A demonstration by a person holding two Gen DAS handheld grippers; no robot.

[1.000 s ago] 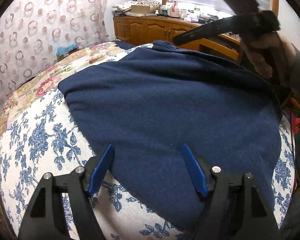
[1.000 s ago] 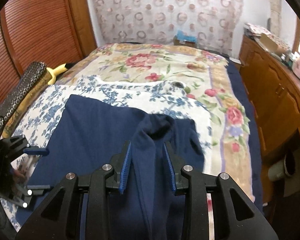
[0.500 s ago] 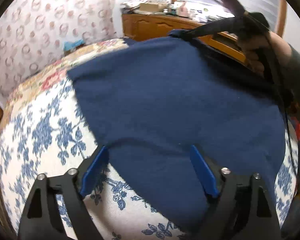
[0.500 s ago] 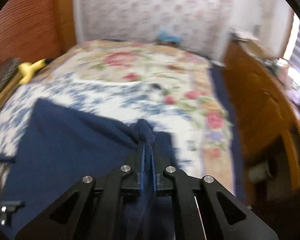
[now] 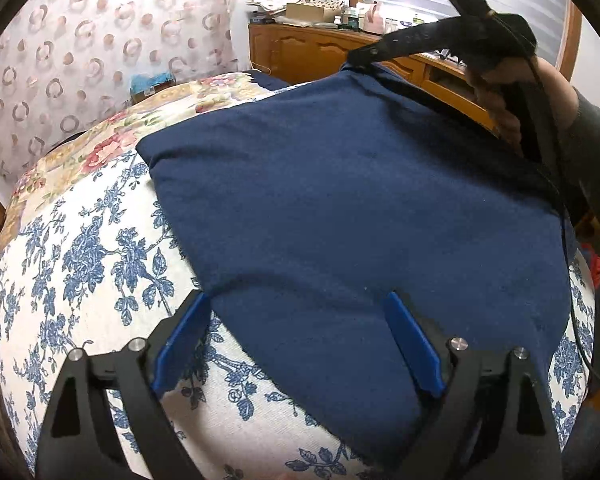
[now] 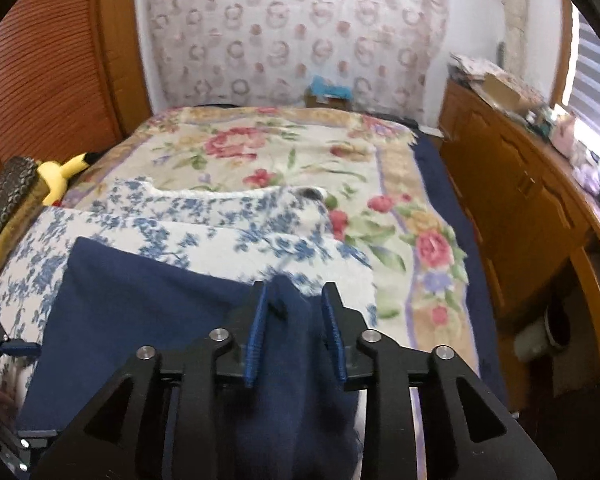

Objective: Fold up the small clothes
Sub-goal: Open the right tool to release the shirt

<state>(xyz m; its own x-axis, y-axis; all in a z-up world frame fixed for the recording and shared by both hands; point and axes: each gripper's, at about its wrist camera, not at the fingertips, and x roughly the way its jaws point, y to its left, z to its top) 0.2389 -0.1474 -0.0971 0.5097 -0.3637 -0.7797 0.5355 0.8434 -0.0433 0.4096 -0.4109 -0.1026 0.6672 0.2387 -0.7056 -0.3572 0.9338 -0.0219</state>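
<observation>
Folding a navy garment, with one corner half lost to view

Lying spread over a blue-flowered sheet, the navy garment fills most of the left wrist view. The left gripper stands released, its two blue fingers wide apart: the left finger sits over bare sheet just beside the cloth's near edge, the right finger over the cloth itself. Whether either tip presses down cannot be told. The garment's nearest corner is cut off behind the gripper's black frame.

Ahead and to the right of the left gripper, the right gripper reaches the cloth's far corner, which rises to a peak at its tip. The hand holding it is partly hidden by the handle and a dark cable.

From the right wrist view, which is blurred, the right gripper has its fingers parted with a ridge of navy cloth bunched between them. The cloth seems to lean on the left finger, with a gap at the right one, so the grip looks released, though the blur leaves contact uncertain. Below the fingers the cloth vanishes under the frame. Beyond lies a rose-patterned blanket; a yellow plush toy shows at far left, half hidden, and a wooden dresser stands to the right.
</observation>
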